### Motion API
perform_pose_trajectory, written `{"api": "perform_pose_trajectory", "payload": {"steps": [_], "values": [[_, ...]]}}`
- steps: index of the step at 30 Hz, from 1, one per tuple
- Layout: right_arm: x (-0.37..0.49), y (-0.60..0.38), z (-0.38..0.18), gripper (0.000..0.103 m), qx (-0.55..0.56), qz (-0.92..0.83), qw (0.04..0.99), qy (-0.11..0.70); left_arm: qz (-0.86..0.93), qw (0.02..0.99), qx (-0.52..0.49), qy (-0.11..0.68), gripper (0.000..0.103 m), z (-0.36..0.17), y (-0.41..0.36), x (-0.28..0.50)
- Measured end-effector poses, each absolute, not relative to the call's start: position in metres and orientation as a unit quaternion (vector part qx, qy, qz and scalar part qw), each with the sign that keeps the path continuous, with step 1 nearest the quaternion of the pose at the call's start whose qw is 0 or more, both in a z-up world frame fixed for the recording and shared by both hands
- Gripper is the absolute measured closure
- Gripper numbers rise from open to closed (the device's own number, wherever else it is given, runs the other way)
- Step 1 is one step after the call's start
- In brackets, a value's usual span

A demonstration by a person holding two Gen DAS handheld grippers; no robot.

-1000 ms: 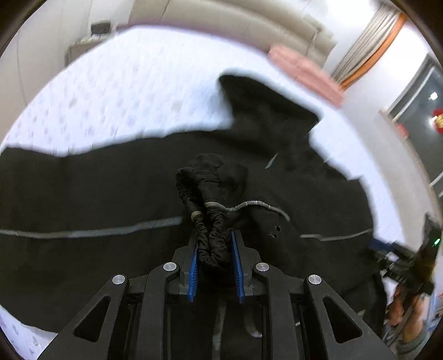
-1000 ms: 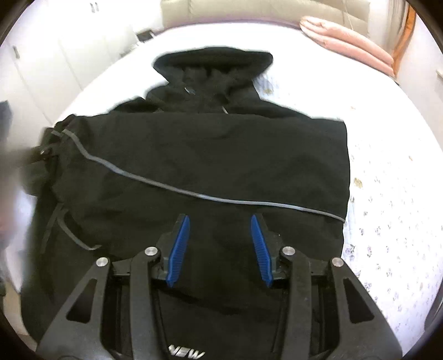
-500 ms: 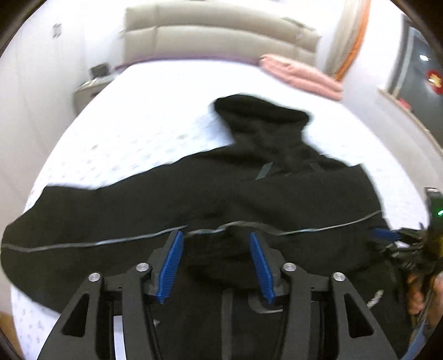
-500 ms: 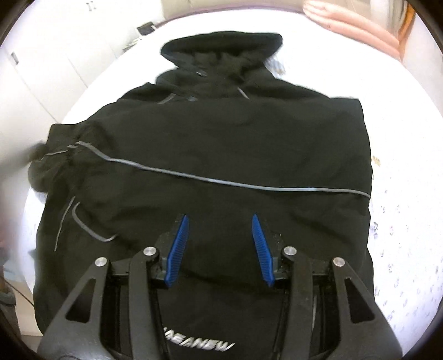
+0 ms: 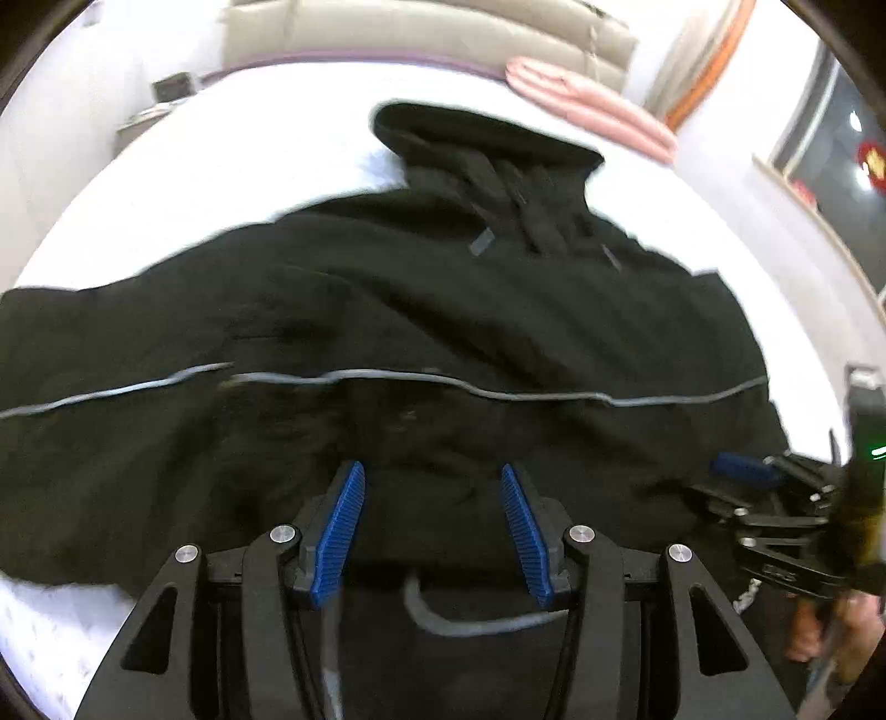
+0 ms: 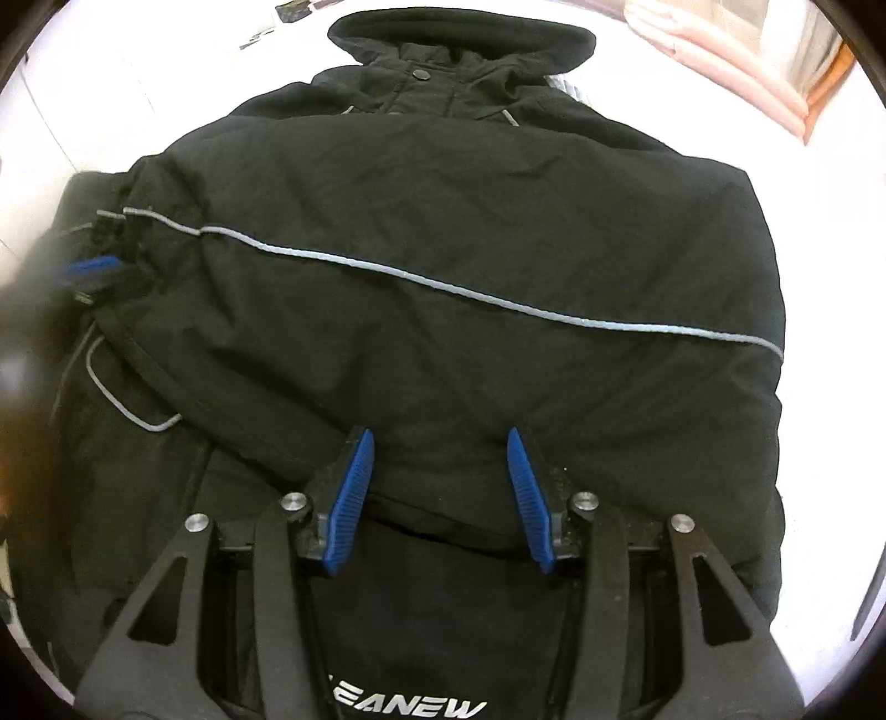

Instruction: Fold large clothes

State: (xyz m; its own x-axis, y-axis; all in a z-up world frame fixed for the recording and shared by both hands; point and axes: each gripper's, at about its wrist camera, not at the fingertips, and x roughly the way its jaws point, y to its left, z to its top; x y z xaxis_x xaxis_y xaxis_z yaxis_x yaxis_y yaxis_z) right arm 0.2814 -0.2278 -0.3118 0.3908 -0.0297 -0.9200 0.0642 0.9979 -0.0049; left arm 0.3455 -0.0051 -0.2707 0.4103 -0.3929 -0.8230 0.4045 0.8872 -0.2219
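Observation:
A large black hooded jacket with a thin grey reflective stripe lies spread on the white bed, hood toward the headboard. One sleeve is folded across the body. My left gripper hovers open over the jacket's lower middle, with nothing between its blue pads. In the right wrist view it shows at the jacket's left side. My right gripper is also open, close above the folded sleeve's lower edge, pads not pressing on the cloth. It appears at the right of the left wrist view.
Pink bedding lies at the head of the bed, in front of a beige padded headboard. A nightstand stands at the far left. A person's hand holds the right gripper. White printing shows on the cloth near me.
My left gripper let go of the bunched sleeve cuff, opened and drew back. The sleeve now lies flat across the jacket. My right gripper sank closer to the cloth.

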Motion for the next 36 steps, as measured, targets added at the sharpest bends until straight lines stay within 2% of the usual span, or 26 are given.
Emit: {"api": "perform_pose_trajectory", "payload": {"steps": [4,8,12,17,26,33,35,36], "values": [[0.283,-0.23,-0.313,0.054,0.03,-0.032,0.831,0.554,-0.181,0.864,-0.031,0.47,0.049,-0.251,0.066,0.334],[0.292,-0.225,-0.316,0.053,0.019,-0.039,0.829,0.557,-0.083,0.881,-0.078,0.458,0.049,-0.241,0.173,0.336],[0.282,-0.224,-0.31,0.053,0.023,-0.043,0.83,0.556,0.004,0.881,-0.137,0.454,0.049,-0.246,0.268,0.346],[0.272,-0.217,-0.306,0.052,0.02,-0.049,0.831,0.554,0.073,0.861,-0.221,0.453,0.049,-0.264,0.35,0.37],[0.264,-0.22,-0.306,0.051,0.026,-0.045,0.836,0.546,0.097,0.809,-0.35,0.463,0.048,-0.323,0.397,0.395],[0.263,-0.219,-0.306,0.051,0.02,-0.044,0.837,0.546,0.104,0.823,-0.331,0.45,0.046,-0.33,0.395,0.411],[0.262,-0.218,-0.305,0.051,0.02,-0.045,0.837,0.545,0.103,0.831,-0.314,0.447,0.074,-0.325,0.394,0.413],[0.262,-0.218,-0.305,0.051,0.019,-0.045,0.837,0.545,0.094,0.838,-0.303,0.444,0.079,-0.321,0.391,0.415]]}}
